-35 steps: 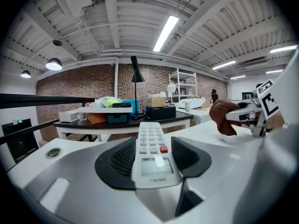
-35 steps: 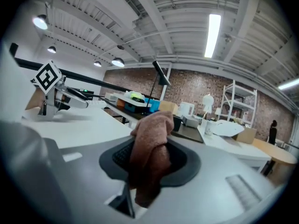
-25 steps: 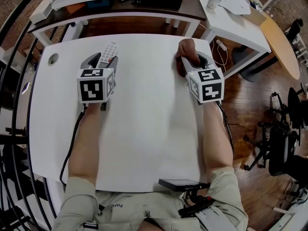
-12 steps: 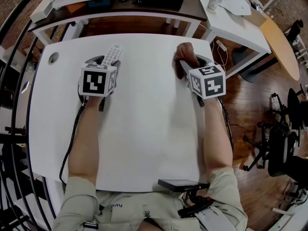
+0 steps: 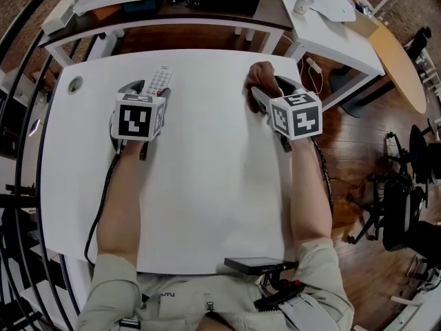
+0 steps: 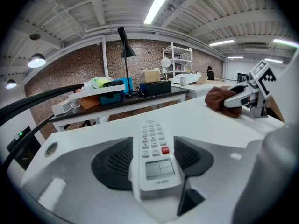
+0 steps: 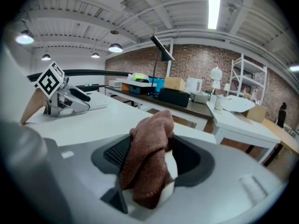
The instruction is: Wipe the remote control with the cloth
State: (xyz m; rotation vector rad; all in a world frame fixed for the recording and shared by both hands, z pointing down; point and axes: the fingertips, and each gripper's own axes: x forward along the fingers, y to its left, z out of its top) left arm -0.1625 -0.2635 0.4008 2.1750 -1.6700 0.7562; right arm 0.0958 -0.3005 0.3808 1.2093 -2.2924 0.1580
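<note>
As both pairs of jaws have just been opening, your left gripper (image 5: 148, 88) stands released around the remote control (image 5: 158, 79) at the table's (image 5: 207, 157) upper left, your right gripper (image 5: 272, 92) likewise around the cloth (image 5: 264, 74), upper right.

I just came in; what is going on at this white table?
A person at the white table holds a gripper in each hand. The left gripper has the white remote control between its jaws, the right gripper a crumpled brown cloth. Both pairs of jaws have just been opening and seem to press on nothing. Cloth and remote are apart, so no wiping now.
</note>
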